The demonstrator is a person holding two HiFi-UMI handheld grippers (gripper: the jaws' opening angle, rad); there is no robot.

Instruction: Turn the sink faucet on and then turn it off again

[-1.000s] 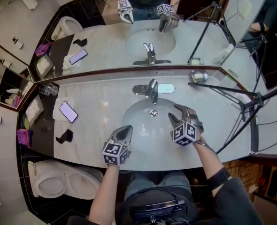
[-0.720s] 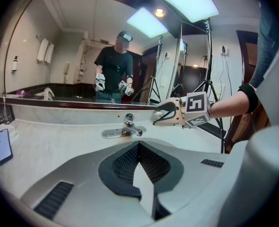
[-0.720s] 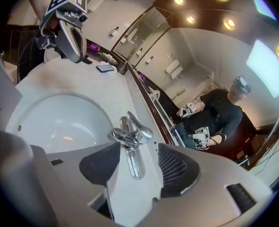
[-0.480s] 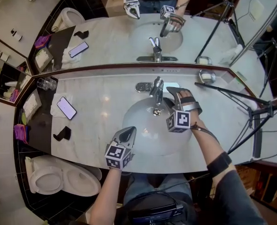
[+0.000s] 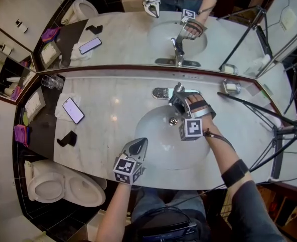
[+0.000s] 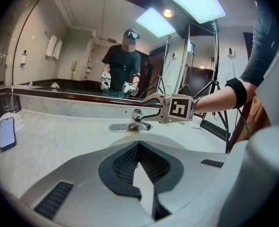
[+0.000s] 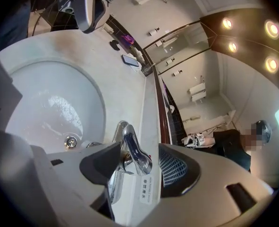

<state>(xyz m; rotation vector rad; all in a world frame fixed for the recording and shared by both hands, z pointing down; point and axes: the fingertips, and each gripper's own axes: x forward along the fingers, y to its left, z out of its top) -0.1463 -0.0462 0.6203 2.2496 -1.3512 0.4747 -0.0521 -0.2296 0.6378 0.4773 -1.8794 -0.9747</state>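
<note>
The chrome faucet (image 5: 177, 91) stands at the back of the white sink basin (image 5: 156, 137). My right gripper (image 5: 180, 100) reaches over the basin to it. In the right gripper view the faucet's lever (image 7: 135, 152) lies between the two jaws with a gap on each side. That gripper (image 7: 137, 161) is open, and its jaws have just been opening wider. My left gripper (image 5: 138, 145) hovers over the basin's near rim, shut on nothing. The left gripper view shows its closed tips (image 6: 139, 146) aimed at the faucet (image 6: 134, 122), with the right gripper (image 6: 149, 107) at the lever.
A phone (image 5: 73, 110) lies on a cloth on the left of the counter, near glass tumblers (image 5: 50, 81) and a small black object (image 5: 68, 139). A soap dish (image 5: 230, 87) and tripod legs (image 5: 254, 112) stand at the right. A mirror runs behind the faucet; a toilet (image 5: 63, 185) sits lower left.
My right gripper has moved forward across the basin to the faucet, rolling as it went, and now straddles the lever. The left gripper has stayed about where it was.
</note>
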